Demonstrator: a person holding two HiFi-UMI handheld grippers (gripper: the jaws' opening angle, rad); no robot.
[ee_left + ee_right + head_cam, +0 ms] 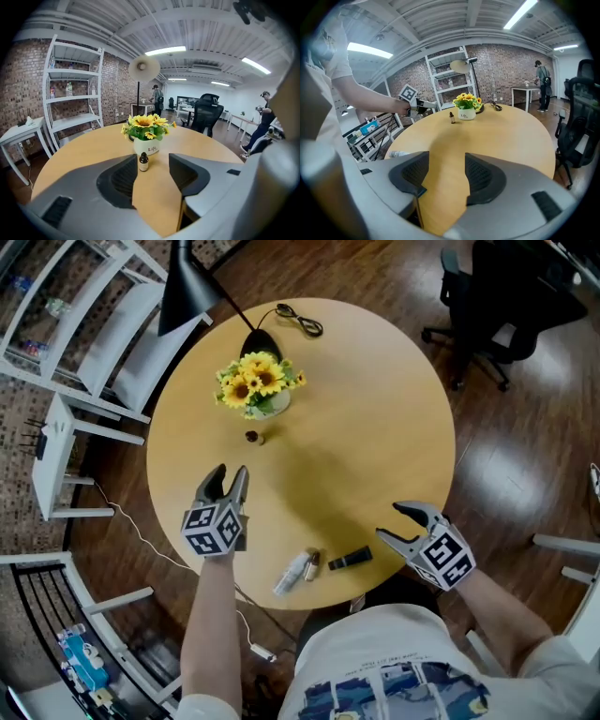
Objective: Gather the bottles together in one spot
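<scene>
At the near edge of the bench: white bottle, tan bottle and black tube lie together.
Brown bottle: upright, just beside flower pot.
Left tongs: released, empty.
Right tongs: released, empty.

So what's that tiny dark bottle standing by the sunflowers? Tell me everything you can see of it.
The small bottle looks like dark brown glass, with a black cap and a paler label band whose print is too small to read. It stands upright on the round wooden table, just in front of the white pot of sunflowers and a little apart from it. Nothing but the table touches it.
</scene>
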